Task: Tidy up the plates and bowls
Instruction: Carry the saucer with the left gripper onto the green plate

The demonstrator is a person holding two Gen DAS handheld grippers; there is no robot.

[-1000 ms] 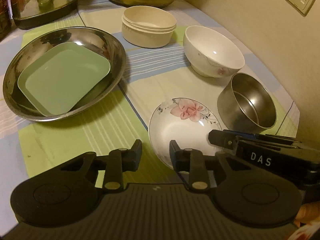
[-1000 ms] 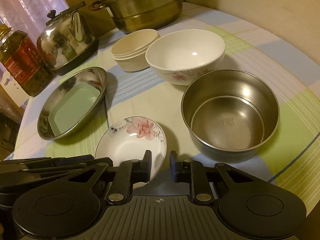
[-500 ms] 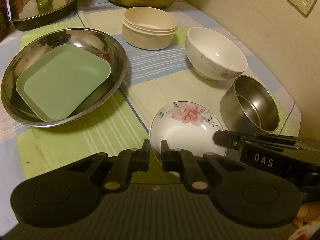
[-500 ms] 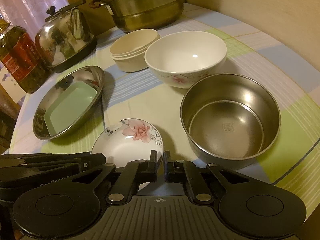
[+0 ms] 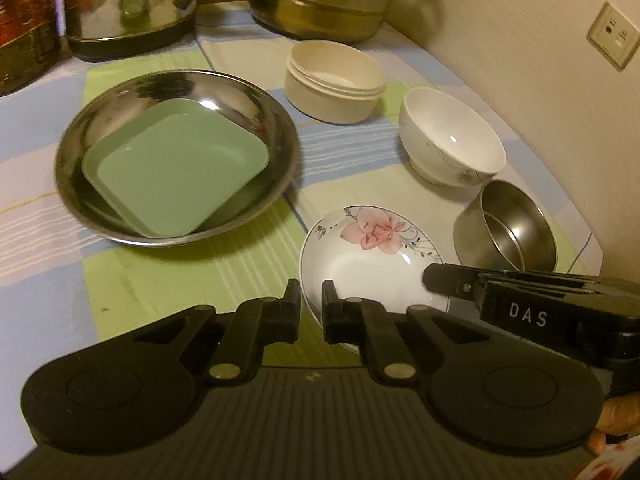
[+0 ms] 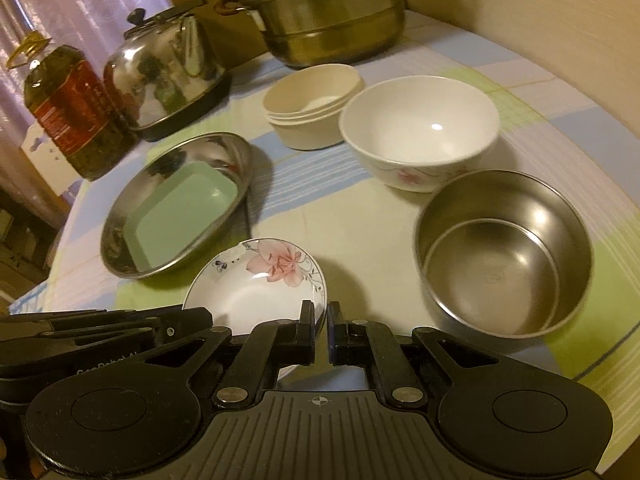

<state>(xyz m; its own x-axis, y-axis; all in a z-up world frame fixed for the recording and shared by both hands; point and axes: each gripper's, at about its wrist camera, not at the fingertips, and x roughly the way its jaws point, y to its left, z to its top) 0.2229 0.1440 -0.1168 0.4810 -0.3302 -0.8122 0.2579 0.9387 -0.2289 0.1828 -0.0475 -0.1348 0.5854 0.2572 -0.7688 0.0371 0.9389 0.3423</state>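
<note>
A white floral plate (image 5: 372, 264) (image 6: 256, 292) sits between my two grippers at the near edge of the checked tablecloth. My left gripper (image 5: 311, 294) is shut on its left rim. On the opposite rim my right gripper (image 6: 321, 314) is shut too, and it shows in the left wrist view as a black arm (image 5: 520, 296). Further left, a green square plate (image 5: 176, 168) lies inside a round steel dish (image 5: 80, 184). Behind are stacked cream bowls (image 5: 332, 80), a white bowl (image 5: 452, 140) and a steel bowl (image 6: 500, 264).
A shiny kettle (image 6: 168, 68), an oil bottle (image 6: 72, 108) and a stacked metal pot (image 6: 328, 20) line the far side of the table. The wall with a socket (image 5: 612, 36) runs close along the right, just past the steel bowl.
Both pairs of jaws, slightly apart a second ago, have closed on the floral plate's opposite rims. The left gripper has since risen a little and shifted, so more of the far table shows.
</note>
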